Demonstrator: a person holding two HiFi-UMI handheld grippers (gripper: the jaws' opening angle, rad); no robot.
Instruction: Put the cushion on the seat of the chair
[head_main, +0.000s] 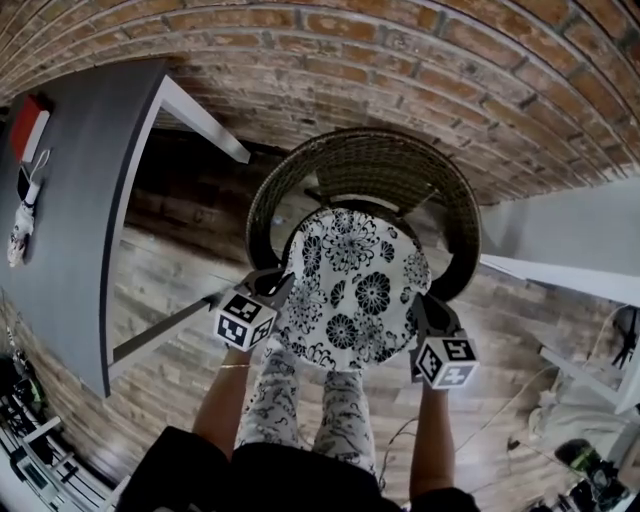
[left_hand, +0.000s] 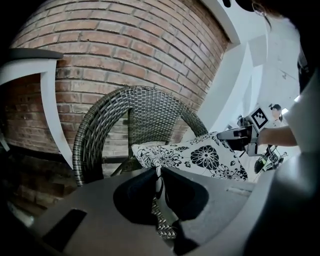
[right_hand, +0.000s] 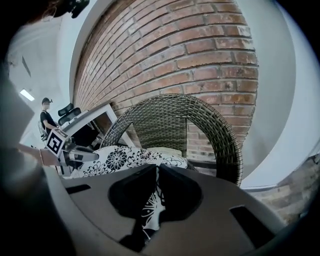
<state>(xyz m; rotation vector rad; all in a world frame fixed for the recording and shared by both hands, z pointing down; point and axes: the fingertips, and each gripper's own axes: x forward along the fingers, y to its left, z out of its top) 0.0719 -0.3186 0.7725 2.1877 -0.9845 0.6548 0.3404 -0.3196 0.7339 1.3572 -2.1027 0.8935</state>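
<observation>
The left gripper (head_main: 272, 288) is pinching the left edge of the white square fabric cushion with black flower print (head_main: 355, 290), its jaws pressed together on the cloth. The cushion is hanging flat between the two grippers, over the front edge of the round dark wicker chair (head_main: 370, 160) that is standing against the red brick wall (head_main: 400, 60). The right gripper (head_main: 422, 308) is nipping the right edge, with fabric wedged between its nearly closed jaws. Only the head view is showing the grey tabletop (head_main: 90, 200) at left. The right gripper view is showing a distant person (right_hand: 46, 119) whom the head view is missing.
</observation>
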